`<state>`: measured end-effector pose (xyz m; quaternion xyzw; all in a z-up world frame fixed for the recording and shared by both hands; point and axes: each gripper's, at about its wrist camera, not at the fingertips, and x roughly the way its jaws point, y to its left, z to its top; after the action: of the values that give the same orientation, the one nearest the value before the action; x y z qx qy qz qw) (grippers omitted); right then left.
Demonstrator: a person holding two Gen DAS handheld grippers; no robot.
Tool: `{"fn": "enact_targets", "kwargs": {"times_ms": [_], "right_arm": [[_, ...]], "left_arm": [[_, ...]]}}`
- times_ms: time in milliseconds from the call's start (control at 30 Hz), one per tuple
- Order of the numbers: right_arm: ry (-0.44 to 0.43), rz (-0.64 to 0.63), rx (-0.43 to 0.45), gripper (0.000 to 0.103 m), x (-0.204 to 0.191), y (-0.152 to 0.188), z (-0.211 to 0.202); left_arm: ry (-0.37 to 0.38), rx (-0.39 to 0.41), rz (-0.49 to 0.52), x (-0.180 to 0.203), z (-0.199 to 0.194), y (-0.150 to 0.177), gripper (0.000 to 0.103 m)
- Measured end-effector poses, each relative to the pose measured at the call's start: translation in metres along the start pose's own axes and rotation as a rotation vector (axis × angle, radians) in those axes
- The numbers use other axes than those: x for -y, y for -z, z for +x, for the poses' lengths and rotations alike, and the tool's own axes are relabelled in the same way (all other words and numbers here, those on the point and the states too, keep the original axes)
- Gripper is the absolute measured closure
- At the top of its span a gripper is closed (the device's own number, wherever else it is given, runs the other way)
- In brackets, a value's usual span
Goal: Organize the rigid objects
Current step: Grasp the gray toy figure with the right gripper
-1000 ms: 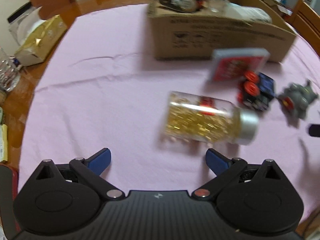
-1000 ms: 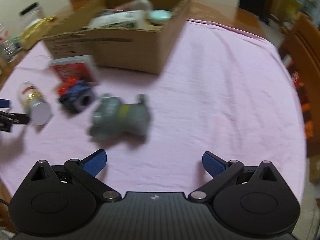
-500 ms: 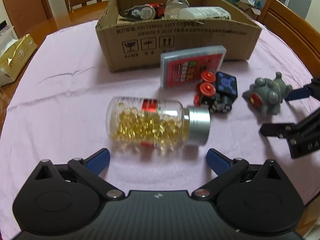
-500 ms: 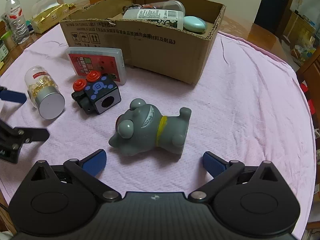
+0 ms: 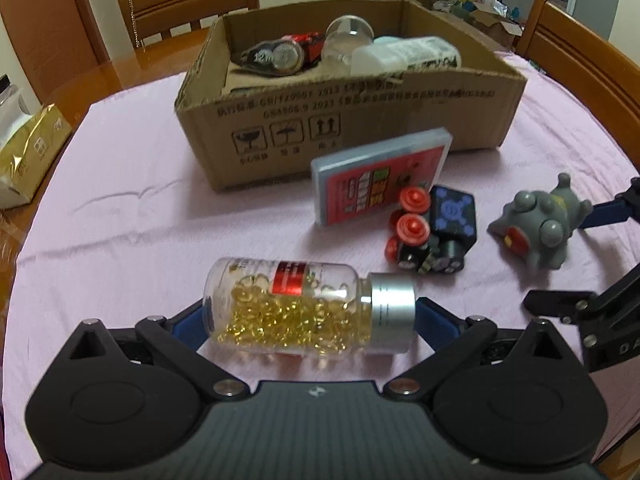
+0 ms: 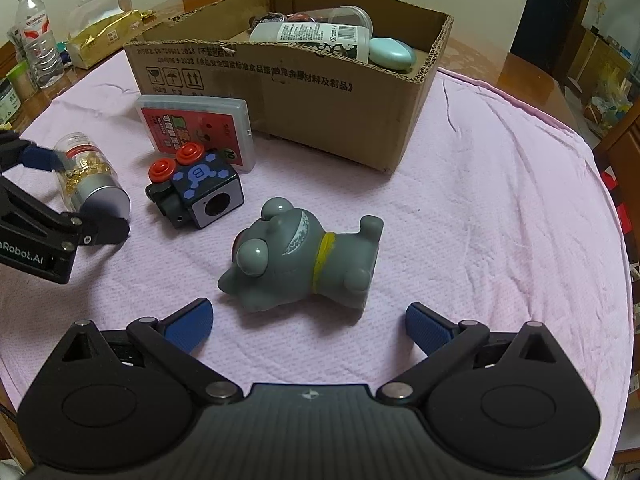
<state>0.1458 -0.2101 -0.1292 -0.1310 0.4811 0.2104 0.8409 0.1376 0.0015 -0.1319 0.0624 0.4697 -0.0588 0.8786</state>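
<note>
A clear bottle of golden capsules with a silver cap lies on its side on the pink cloth. My left gripper is open, one finger at each end of the bottle. The bottle also shows in the right wrist view. A grey toy cat lies on its side just ahead of my open, empty right gripper. A black toy cube with red knobs and a red card case lie in front of the cardboard box, which holds several items.
A gold packet, a water bottle and jars stand on the wooden table's left edge. Wooden chairs stand behind and right of the table. The pink cloth covers most of the table.
Both grippers have moved forward. My left gripper's fingers now flank the capsule bottle. The grey cat lies nearer my right gripper.
</note>
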Motion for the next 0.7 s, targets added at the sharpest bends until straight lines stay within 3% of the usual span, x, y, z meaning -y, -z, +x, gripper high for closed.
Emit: {"fn": "enact_targets", "kwargs": {"times_ms": [600, 700], "right_arm": [[0.025, 0.041, -0.002, 0.0, -0.007, -0.015, 0.009], [0.032, 0.057, -0.009, 0.0, -0.008, -0.02, 0.011]], "left_arm": [[0.009, 0.004, 0.022, -0.005, -0.006, -0.004, 0.002], [0.023, -0.003, 0.027, -0.008, -0.005, -0.006, 0.008]]}}
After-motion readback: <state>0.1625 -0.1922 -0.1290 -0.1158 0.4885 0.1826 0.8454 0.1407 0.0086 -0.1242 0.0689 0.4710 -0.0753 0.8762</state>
